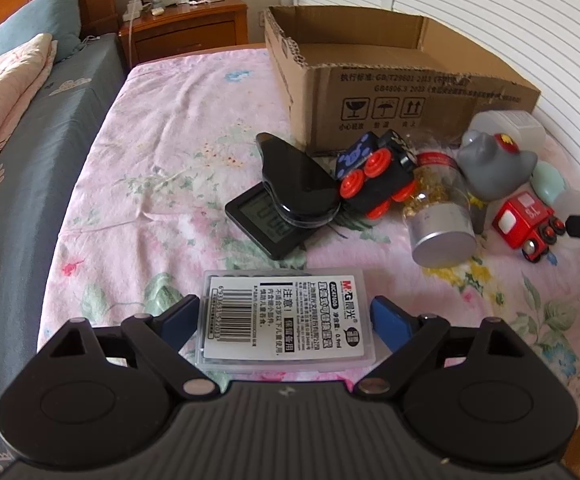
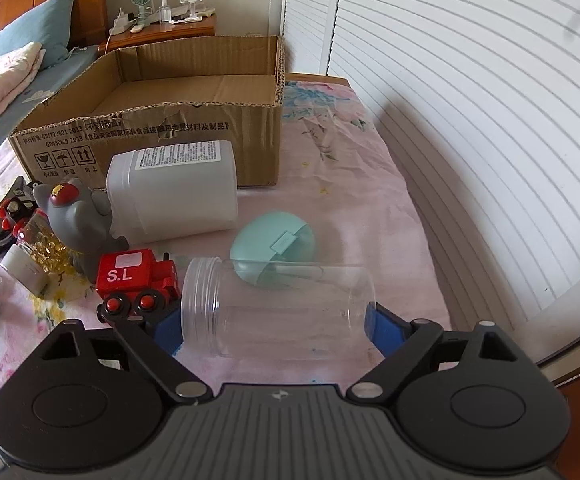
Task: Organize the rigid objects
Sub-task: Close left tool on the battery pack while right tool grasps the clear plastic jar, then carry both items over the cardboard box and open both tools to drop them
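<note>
A flat clear plastic case with a white barcode label lies on the pink flowered sheet, and my left gripper is shut on it, a blue pad against each long side. A clear, lidless plastic jar lies on its side, and my right gripper is shut on it, one pad at its threaded mouth and one at its base. The open cardboard box, seen as the cardboard box in the right wrist view, stands at the back of the bed and looks empty.
Loose on the sheet: a black digital scale, a black clamshell case, a black toy train, a jar of gold beads, a grey figurine, a red toy train, a white canister, a mint case. Louvred doors stand on the right.
</note>
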Demonstrator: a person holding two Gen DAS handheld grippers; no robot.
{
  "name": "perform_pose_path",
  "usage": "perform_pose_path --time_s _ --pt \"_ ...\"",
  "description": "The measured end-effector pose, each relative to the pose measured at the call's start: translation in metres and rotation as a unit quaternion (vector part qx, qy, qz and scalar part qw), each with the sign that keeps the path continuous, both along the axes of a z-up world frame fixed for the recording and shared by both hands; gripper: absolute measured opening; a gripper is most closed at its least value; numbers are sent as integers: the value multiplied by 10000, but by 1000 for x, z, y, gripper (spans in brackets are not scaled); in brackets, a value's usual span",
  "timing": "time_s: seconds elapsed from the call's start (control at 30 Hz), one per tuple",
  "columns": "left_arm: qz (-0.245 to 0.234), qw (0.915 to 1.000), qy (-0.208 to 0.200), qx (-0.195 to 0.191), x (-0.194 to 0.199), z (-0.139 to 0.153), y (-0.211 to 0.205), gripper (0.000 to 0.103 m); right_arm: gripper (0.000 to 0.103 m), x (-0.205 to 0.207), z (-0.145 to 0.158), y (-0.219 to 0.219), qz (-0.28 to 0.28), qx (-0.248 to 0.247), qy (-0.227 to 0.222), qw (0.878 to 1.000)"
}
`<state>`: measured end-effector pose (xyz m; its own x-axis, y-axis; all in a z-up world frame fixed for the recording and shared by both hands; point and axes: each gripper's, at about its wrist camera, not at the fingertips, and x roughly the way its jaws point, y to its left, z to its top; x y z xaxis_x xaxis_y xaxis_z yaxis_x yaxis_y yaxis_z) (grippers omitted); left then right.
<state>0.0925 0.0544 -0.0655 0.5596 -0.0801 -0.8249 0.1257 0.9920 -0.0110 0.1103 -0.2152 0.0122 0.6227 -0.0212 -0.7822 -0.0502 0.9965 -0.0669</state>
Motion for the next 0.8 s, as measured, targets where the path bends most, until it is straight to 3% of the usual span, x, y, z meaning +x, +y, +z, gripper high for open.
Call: perform_pose_path --time_s 0.43,0.8 --pt "-514 9986 -47 102 -7 36 1 90 93 -7 29 0 490 -60 -111 9987" --pt "-855 9948 -546 27 13 88 -9 90 93 -6 68 5 937 150 -406 9947"
